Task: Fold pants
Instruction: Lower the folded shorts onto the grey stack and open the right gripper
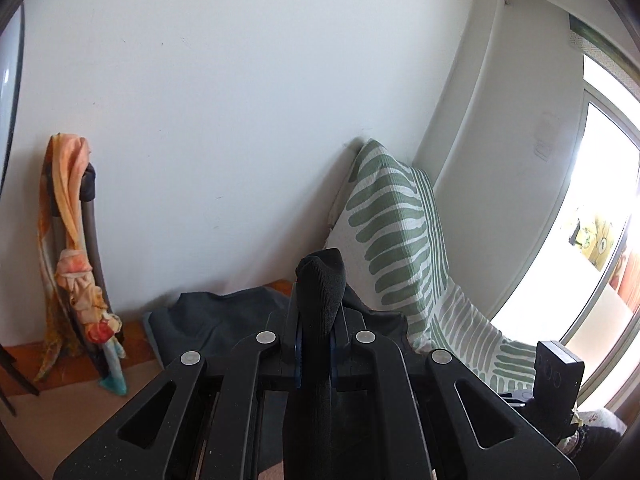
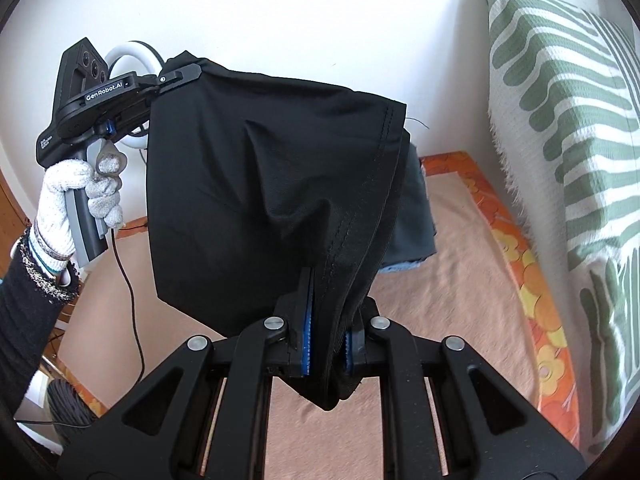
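Observation:
Black pants hang in the air, stretched between both grippers above the bed. My right gripper is shut on one end of the pants' edge, with cloth bunched between its blue pads. My left gripper shows in the right wrist view at upper left, shut on the other corner of the pants. In the left wrist view, my left gripper is shut on a fold of the black pants that sticks up between its fingers. The lower part of the pants is hidden behind the gripper bodies.
A dark grey folded garment lies on the beige bedspread, also in the left wrist view. A green-striped white cover leans by the wall. An orange scarf hangs at left. A bright window is right.

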The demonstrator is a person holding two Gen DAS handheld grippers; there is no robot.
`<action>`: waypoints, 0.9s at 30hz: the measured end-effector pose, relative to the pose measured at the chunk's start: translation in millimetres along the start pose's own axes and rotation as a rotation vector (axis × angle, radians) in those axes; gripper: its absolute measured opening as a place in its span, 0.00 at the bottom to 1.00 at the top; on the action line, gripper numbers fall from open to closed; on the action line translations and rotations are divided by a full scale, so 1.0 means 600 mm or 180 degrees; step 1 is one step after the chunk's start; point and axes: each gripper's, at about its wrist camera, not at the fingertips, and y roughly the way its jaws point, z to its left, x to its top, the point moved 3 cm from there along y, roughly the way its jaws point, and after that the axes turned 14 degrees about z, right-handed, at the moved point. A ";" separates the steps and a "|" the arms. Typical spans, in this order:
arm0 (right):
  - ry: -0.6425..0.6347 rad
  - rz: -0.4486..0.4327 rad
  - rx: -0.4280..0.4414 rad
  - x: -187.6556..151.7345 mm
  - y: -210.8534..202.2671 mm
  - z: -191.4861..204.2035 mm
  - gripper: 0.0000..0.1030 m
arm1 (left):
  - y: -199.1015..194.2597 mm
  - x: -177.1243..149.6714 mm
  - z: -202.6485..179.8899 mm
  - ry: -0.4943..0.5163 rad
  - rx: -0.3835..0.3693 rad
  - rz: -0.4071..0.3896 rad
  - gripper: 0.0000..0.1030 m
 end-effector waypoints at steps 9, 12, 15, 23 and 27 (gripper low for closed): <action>-0.0120 0.0049 -0.0205 0.113 0.088 -0.088 0.12 | 0.090 0.045 0.087 -0.0225 0.0096 -0.0072 0.07; -0.0123 0.0130 -0.0176 0.136 0.139 -0.108 0.12 | 0.124 0.040 0.128 -0.0271 0.0265 -0.0006 0.07; -0.0078 0.0271 -0.0057 0.151 0.198 -0.127 0.12 | 0.157 0.027 0.180 -0.0399 0.0461 0.0080 0.07; 0.0442 0.0510 0.0439 0.149 0.270 -0.173 0.20 | 0.211 -0.017 0.241 -0.0436 0.0906 0.0539 0.19; 0.0670 0.0491 0.0588 0.142 0.264 -0.193 0.28 | 0.195 -0.019 0.240 -0.0328 0.1088 0.0493 0.48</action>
